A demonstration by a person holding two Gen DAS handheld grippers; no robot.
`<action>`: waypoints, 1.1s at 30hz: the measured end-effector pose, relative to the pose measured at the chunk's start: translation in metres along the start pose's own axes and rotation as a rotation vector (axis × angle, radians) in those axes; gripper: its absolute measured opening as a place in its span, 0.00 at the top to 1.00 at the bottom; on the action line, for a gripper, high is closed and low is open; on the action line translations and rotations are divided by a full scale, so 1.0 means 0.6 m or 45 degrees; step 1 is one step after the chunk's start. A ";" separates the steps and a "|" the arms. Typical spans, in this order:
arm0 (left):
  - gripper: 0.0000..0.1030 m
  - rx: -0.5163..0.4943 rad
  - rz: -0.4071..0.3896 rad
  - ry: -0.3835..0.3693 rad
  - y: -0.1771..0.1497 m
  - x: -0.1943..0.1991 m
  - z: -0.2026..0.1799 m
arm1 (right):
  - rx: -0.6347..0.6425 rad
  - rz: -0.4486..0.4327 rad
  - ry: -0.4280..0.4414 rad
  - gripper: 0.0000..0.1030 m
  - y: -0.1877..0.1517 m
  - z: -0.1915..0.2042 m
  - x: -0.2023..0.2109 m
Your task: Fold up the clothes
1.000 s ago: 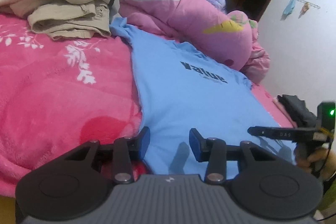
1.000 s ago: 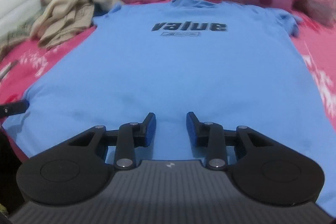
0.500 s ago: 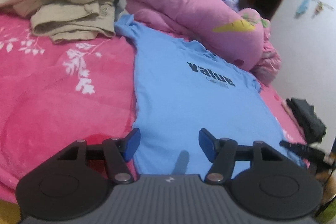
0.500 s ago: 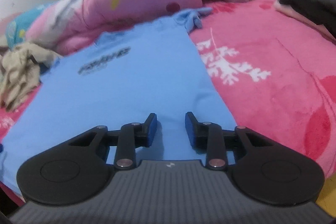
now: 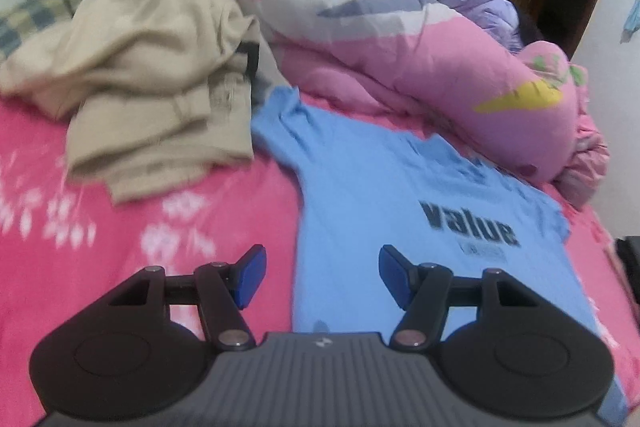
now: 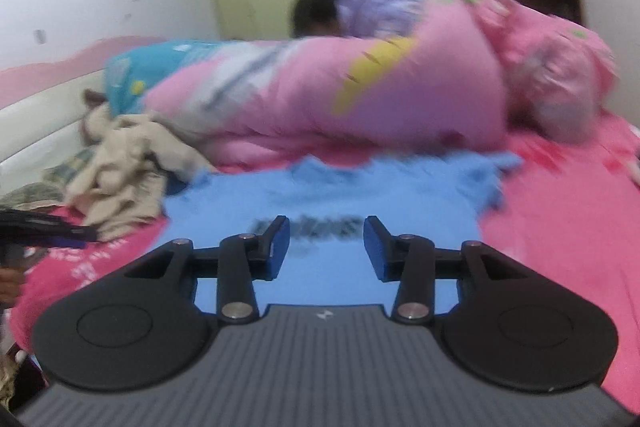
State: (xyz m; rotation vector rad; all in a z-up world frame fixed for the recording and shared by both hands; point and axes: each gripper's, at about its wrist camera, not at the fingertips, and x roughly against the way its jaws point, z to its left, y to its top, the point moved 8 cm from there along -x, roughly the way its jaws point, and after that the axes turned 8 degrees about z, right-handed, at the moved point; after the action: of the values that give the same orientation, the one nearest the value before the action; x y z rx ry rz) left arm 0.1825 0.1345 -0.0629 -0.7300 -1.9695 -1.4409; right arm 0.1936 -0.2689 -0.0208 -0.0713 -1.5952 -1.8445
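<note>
On the pink floral bedspread [image 5: 120,247] the light-blue printed cotton T-shirt [image 5: 380,227] lies flat, unfolded; left gripper [image 5: 320,277] spread open, empty, straddling its 9 o'clock edge; right gripper [image 6: 325,253] open above the hem; approach step; next likely needs pinching an edge.

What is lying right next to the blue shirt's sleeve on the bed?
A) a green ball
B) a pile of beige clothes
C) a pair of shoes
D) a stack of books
B: in the left wrist view a rumpled pile of beige clothes sits on the pink bedspread, beside the upper sleeve of the blue shirt.
</note>
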 end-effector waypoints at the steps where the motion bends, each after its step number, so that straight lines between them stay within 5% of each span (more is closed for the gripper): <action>1: 0.38 0.007 0.001 0.012 0.019 -0.015 0.005 | 0.027 0.013 0.032 0.61 0.022 0.015 -0.018; 7: 0.45 0.103 -0.039 0.053 0.120 -0.125 0.051 | 0.156 0.108 0.248 0.61 0.136 0.110 -0.166; 13: 0.53 0.262 -0.025 0.003 0.153 -0.238 0.081 | 0.185 0.232 0.378 0.61 0.200 0.198 -0.374; 18: 0.56 0.241 -0.080 -0.012 0.140 -0.276 0.087 | 0.197 0.392 0.458 0.64 0.191 0.263 -0.519; 23: 0.56 0.135 -0.128 -0.102 0.124 -0.268 0.083 | 0.436 0.471 0.489 0.64 0.163 0.345 -0.604; 28: 0.56 0.259 -0.038 -0.197 0.118 -0.253 0.105 | 0.664 0.512 0.534 0.73 0.132 0.417 -0.645; 33: 0.67 0.505 -0.087 -0.240 0.118 -0.248 0.156 | 0.746 0.645 0.526 0.76 0.109 0.482 -0.738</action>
State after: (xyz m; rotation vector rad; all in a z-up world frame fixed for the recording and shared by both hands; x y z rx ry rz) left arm 0.3218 0.2302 -0.1488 -0.6397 -2.3502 -0.9967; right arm 0.4545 0.1894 -0.0985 0.1477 -1.5697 -0.8977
